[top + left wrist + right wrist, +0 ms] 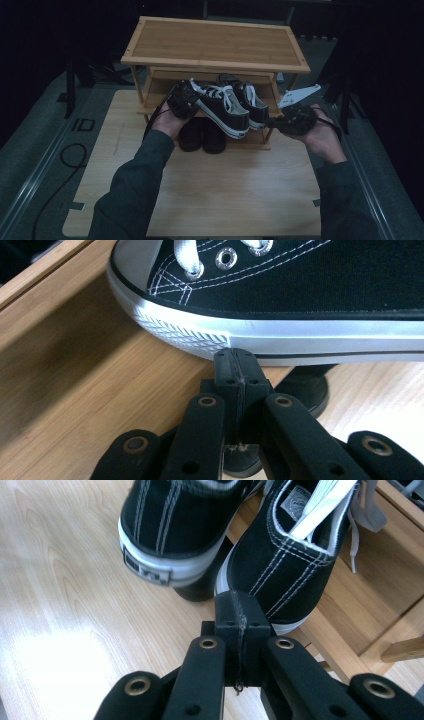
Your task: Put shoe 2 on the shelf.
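Two black canvas sneakers with white laces and white soles lie on the lower shelf (155, 95) of a wooden shoe rack, heels sticking out over its front edge. The left sneaker (220, 107) sits at an angle, and the right sneaker (252, 102) lies beside it. My left gripper (182, 100) is at the left sneaker's side. Its jaws are pressed together, with the tips against the white sole rim (300, 337). My right gripper (295, 120) is by the heels, jaws shut, tips just short of the right sneaker's heel (280, 585). The left sneaker's heel patch (146, 566) faces it.
The rack's top shelf (215, 42) overhangs the sneakers. Two dark rounded shoe ends (202, 136) rest on the light wooden table (225, 195) under the lower shelf. A black cable (70, 155) loops on the grey floor at the left.
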{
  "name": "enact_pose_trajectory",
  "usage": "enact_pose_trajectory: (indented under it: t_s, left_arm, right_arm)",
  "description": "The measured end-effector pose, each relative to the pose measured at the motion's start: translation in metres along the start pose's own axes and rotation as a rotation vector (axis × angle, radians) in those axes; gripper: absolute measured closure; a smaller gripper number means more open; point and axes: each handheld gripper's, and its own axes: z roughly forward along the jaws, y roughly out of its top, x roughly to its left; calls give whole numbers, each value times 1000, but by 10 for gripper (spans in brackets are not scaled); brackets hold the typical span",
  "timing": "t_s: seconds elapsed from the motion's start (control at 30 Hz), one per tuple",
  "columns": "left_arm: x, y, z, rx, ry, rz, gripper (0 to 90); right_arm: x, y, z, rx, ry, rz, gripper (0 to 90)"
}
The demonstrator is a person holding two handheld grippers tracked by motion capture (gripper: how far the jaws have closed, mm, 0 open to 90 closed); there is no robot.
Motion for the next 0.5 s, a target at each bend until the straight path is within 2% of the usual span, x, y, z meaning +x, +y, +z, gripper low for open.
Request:
enact_pose_trajectory:
  t_s: [0.17,0.27,0.43,0.5]
  left_arm:
    - [4,3,6,13,39,-18,900]
    - [9,4,10,9,52,-44,900]
    - [15,4,14,-2,31,-98,900]
    - [17,3,14,-4,17,-108,900]
  right_arm:
    - [2,0,6,3,13,-9,895]
    - [4,0,9,5,21,-13,895]
    - [10,2,15,8,43,-32,894]
    - [13,4,18,4,52,-39,895]
